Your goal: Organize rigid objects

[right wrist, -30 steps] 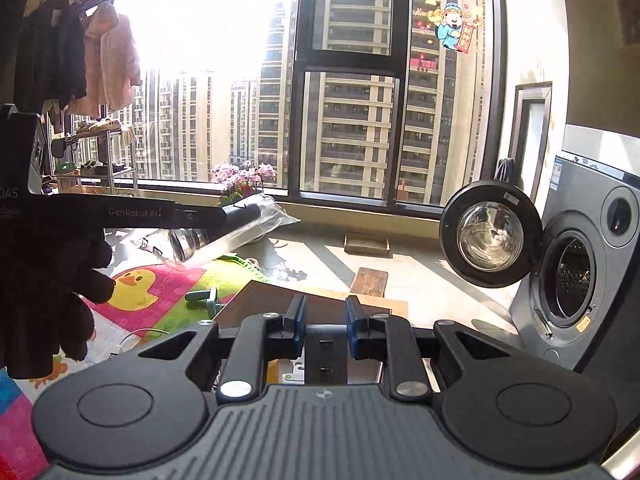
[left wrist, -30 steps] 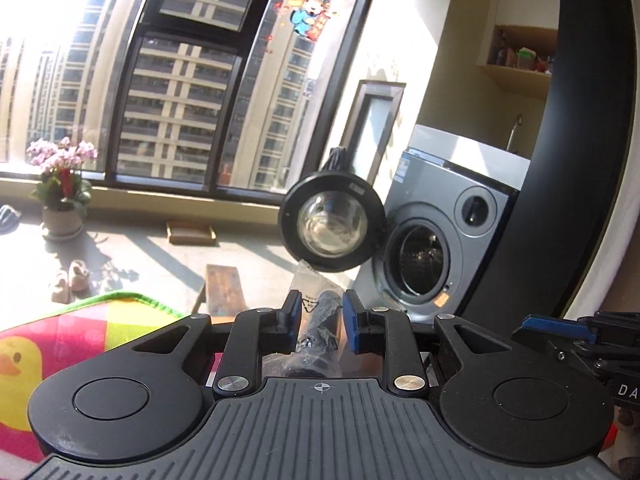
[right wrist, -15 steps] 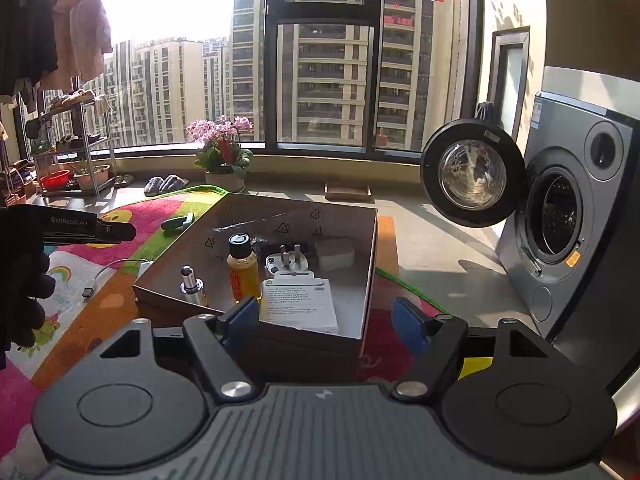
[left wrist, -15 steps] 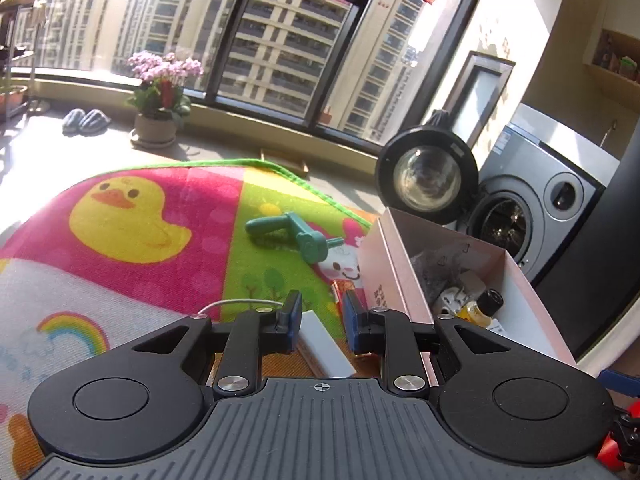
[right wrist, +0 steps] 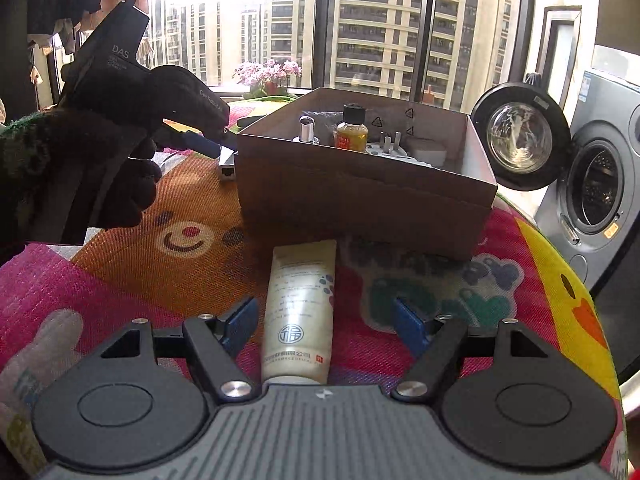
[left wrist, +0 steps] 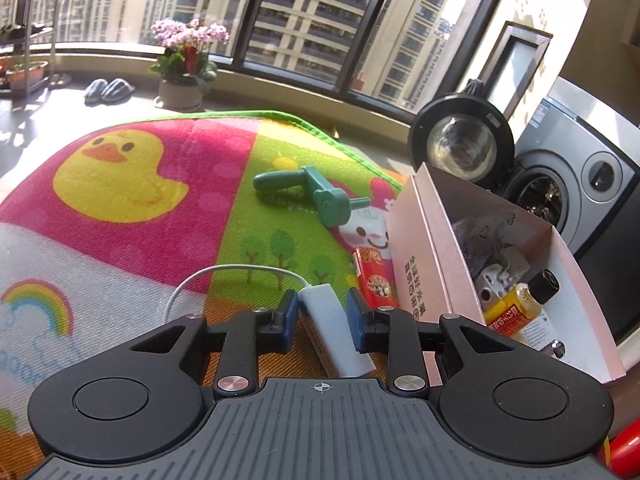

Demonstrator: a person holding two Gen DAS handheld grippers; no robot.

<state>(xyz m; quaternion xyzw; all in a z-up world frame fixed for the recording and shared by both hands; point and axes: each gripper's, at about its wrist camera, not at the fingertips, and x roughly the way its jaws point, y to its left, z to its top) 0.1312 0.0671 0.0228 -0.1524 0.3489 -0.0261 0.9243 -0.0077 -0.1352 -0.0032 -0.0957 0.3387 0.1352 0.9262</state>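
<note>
Left tongs [left wrist: 322,316] parted around grey-white adapter [left wrist: 335,332], right tongs [right wrist: 326,326] wide apart astride cream tube [right wrist: 299,316].

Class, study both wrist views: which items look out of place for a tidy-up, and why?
Four rigid items lie loose on the play mat outside the cardboard box: the green crank handle, the red pack, the white adapter between the left gripper's fingers, and the white tube.

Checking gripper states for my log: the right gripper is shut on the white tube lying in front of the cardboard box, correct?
Not quite. The right wrist view shows the right gripper open, its fingers apart on either side of the white tube, not touching it. The tube does lie in front of the cardboard box.
</note>
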